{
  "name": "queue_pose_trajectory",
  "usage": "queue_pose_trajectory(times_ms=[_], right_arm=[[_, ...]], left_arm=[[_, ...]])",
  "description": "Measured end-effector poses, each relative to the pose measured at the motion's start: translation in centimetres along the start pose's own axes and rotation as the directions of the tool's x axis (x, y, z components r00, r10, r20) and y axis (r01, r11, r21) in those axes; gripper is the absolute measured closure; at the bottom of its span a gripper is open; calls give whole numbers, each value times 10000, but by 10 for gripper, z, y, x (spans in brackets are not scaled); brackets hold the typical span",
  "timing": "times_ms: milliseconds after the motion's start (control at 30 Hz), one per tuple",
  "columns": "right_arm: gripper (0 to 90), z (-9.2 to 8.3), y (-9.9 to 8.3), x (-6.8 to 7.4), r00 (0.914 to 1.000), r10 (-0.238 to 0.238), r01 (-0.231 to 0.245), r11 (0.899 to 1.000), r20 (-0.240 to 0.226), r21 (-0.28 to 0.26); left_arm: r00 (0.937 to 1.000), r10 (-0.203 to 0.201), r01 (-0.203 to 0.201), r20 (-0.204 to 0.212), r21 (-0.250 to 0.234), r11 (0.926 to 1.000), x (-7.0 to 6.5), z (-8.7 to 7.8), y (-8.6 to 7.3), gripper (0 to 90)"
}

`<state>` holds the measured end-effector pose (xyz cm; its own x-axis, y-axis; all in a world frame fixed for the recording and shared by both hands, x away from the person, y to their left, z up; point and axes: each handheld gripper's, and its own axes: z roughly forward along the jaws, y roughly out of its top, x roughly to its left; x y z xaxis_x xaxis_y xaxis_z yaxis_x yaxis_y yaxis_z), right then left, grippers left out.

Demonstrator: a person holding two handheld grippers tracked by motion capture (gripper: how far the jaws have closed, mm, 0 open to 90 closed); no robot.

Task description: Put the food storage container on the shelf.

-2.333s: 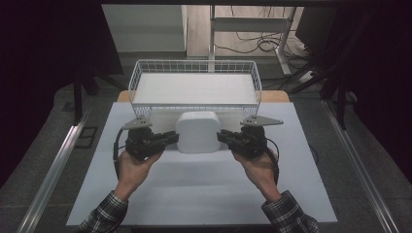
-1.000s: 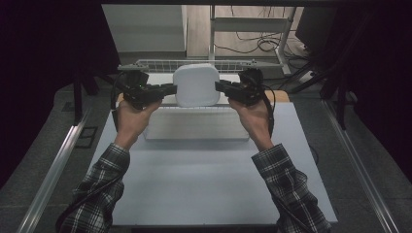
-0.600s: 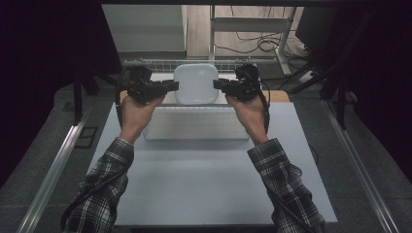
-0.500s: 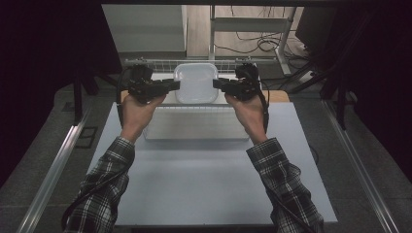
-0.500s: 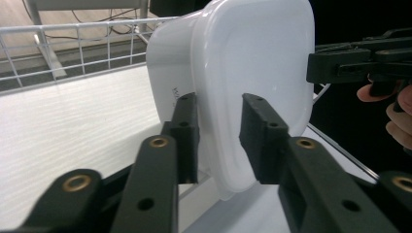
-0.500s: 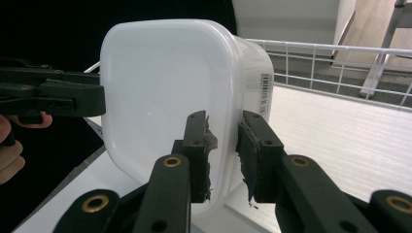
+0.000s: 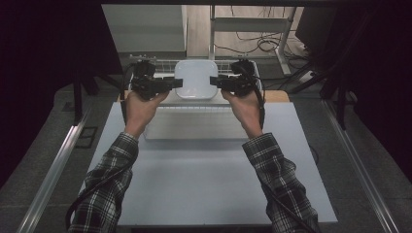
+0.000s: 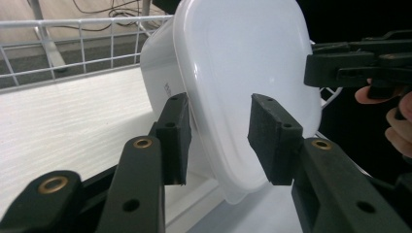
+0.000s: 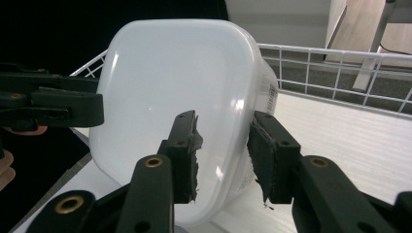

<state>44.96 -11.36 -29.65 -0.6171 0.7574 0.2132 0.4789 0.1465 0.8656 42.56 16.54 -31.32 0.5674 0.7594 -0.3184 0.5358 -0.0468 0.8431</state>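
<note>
White lidded tub (image 7: 196, 79) stands tipped on its side inside the wire basket (image 7: 156, 64), with the left gripper (image 7: 174, 83) and right gripper (image 7: 216, 81) each spread apart about its rim, so it looks just released and backing both away seems next.

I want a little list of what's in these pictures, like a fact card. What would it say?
Thing held: white tub, tipped on its side
Where: over the wire basket, at the table's far end
Left gripper: jaws astride the tub's rim; cannot tell if clamped
Right gripper: jaws astride the opposite rim; cannot tell if clamped
Basket floor: white board
Sleeves: plaid
</note>
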Motion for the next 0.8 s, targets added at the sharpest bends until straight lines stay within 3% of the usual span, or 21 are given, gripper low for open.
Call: queue_pose_trajectory(times_ms=[300, 433, 800], right_arm=[[569, 8, 4, -6, 9998, 199, -199, 9997, 34, 113], [566, 11, 5, -5, 9992, -79, 72, 9998, 397, 174], [565, 18, 8, -4, 9967, -153, 140, 9998, 800, 165]], left_arm=[[9994, -349, 348, 82, 118, 9993, 6, 7, 2, 601], [9993, -353, 356, -139, 206, 9992, 7, 9, 5, 558], [9939, -83, 109, -1100, 231, 9997, 12, 18, 17, 509]])
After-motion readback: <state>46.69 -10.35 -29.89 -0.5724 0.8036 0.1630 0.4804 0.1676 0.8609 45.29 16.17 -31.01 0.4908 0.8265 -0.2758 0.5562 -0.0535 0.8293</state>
